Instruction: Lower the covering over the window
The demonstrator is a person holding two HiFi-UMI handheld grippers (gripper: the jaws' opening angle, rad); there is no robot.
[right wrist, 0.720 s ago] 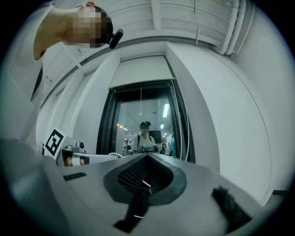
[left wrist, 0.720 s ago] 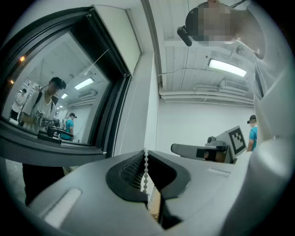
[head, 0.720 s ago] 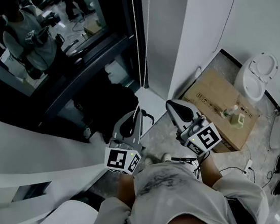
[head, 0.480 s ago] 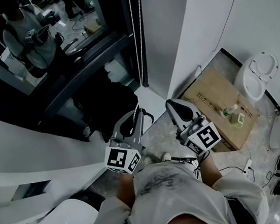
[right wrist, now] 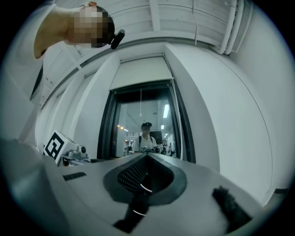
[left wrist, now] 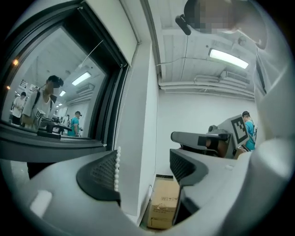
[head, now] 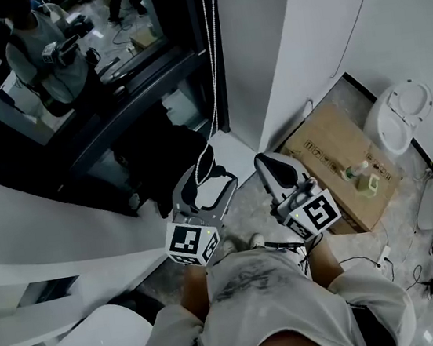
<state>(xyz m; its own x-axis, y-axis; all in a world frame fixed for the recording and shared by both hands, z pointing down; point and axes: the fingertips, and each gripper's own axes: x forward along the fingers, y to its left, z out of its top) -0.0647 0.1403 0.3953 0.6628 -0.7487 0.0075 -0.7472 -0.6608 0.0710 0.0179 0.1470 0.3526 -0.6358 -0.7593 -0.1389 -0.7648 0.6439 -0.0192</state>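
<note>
Window (head: 67, 61): upper left of the head view; blind (right wrist: 140, 73) covers only its top.
Bead cord (head: 212, 58): hangs at centre, its lower end against one left pad.
Left hand-held gripper (head: 205, 177): wide open, gripping nothing.
Right hand-held gripper (head: 273, 167): closed, empty.

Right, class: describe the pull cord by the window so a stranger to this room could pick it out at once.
Start at the big dark-framed window at the upper left of the head view. Down its right edge, beside the white wall, hangs the bead chain. It is the only string of small white beads there, and its lower end curves in between the open jaws of the left gripper.
</note>
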